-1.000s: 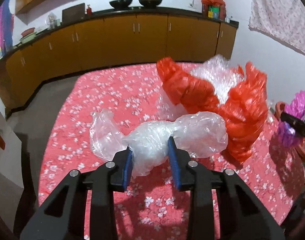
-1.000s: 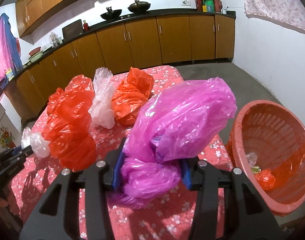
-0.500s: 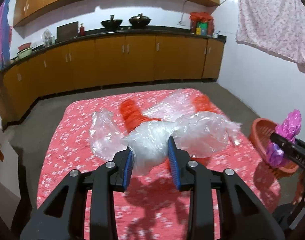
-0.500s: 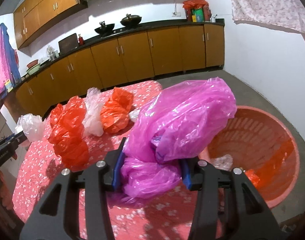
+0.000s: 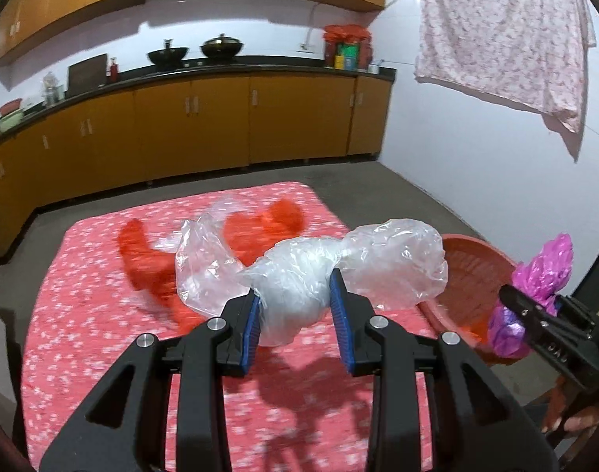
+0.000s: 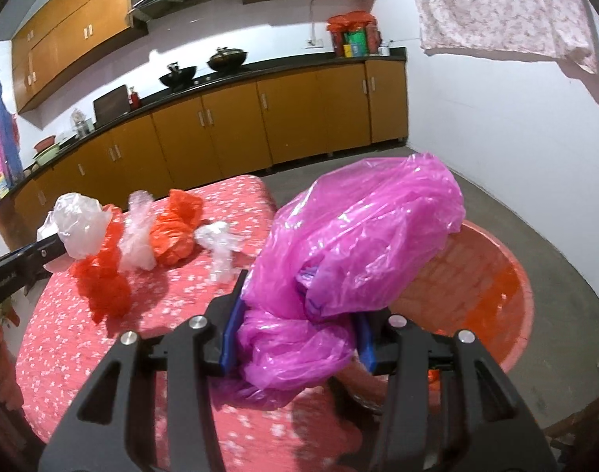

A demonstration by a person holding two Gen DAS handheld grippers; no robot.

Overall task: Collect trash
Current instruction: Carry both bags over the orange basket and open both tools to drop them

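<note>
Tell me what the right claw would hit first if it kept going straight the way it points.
Probably the red basket: the right claw, shut on the pink bag, aims at it, though depth is unclear.

orange cabinets (image 5: 221, 126), two woks (image 5: 197, 50) on counter, hanging floral cloth (image 5: 500, 35)

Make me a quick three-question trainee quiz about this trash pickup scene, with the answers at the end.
1. What colour is the bag in the right gripper?
2. True or false: the left gripper is empty.
3. Which stands beside the table: A) a red basket, B) a blue bucket, C) a cardboard box?

Key: 1. Pink: the pink bag. 2. False, it grips a clear plastic bag. 3. A.
</note>
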